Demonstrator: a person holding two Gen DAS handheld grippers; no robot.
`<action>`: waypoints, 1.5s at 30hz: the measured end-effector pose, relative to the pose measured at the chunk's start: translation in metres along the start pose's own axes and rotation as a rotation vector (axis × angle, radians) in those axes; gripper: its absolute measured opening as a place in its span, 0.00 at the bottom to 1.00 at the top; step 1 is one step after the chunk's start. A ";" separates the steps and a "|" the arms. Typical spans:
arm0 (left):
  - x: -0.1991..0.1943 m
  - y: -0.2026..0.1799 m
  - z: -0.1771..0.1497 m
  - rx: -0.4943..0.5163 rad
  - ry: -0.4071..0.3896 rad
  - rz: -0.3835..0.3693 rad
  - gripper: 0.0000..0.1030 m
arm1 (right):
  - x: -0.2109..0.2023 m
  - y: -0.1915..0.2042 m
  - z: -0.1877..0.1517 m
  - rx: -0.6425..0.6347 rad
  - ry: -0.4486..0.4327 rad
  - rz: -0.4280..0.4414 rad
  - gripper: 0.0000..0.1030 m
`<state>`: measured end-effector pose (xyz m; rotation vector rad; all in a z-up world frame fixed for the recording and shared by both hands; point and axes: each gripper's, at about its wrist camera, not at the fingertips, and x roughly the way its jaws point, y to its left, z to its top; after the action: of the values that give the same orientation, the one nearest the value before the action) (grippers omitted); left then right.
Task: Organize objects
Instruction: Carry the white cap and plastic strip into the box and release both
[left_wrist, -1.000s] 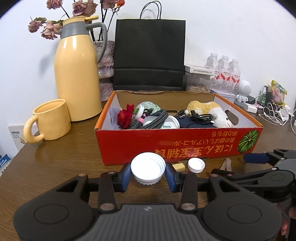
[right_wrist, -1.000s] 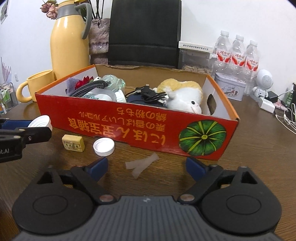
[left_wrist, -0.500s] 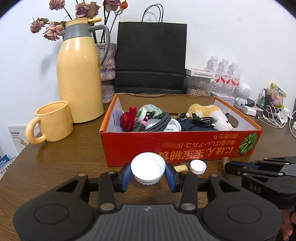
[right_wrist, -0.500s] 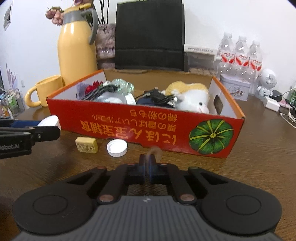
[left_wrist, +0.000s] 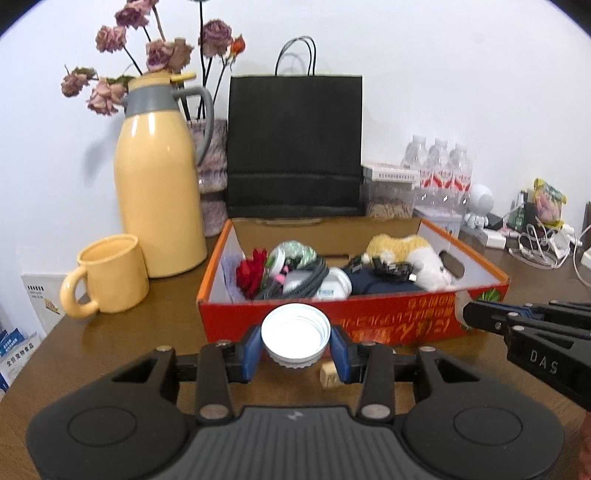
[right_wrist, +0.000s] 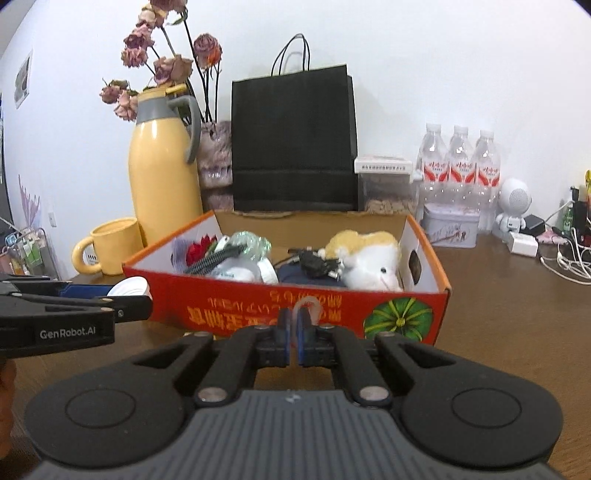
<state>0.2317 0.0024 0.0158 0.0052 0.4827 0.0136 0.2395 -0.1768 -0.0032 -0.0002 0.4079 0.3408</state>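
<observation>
The right gripper (right_wrist: 293, 325), wide open a second ago, is now pinching the translucent plastic strip (right_wrist: 308, 304) and lifting it toward the red box (right_wrist: 258, 299); the left gripper (left_wrist: 295, 345) is still clamping the white lid (left_wrist: 295, 334) before that box.

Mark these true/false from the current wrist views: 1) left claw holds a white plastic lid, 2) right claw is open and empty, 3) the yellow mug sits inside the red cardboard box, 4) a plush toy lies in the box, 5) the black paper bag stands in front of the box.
1) True. The left claw is shut on the round white plastic lid.
2) False. The right claw is shut on a thin translucent strip.
3) False. The yellow ceramic mug stands on the brown wooden table, left of the red cardboard box.
4) True. A white-and-tan plush toy lies in the box.
5) False. The black paper bag stands behind the box.
</observation>
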 end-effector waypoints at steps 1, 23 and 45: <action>0.000 0.000 0.003 -0.003 -0.005 0.000 0.37 | -0.001 0.000 0.003 0.001 -0.008 0.001 0.04; 0.053 -0.014 0.062 -0.032 -0.069 0.016 0.37 | 0.041 -0.011 0.053 -0.029 -0.092 0.031 0.04; 0.135 -0.011 0.087 -0.002 -0.032 0.034 0.37 | 0.118 -0.035 0.070 -0.038 -0.051 0.038 0.04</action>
<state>0.3912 -0.0064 0.0301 0.0122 0.4508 0.0476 0.3798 -0.1667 0.0124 -0.0206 0.3516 0.3852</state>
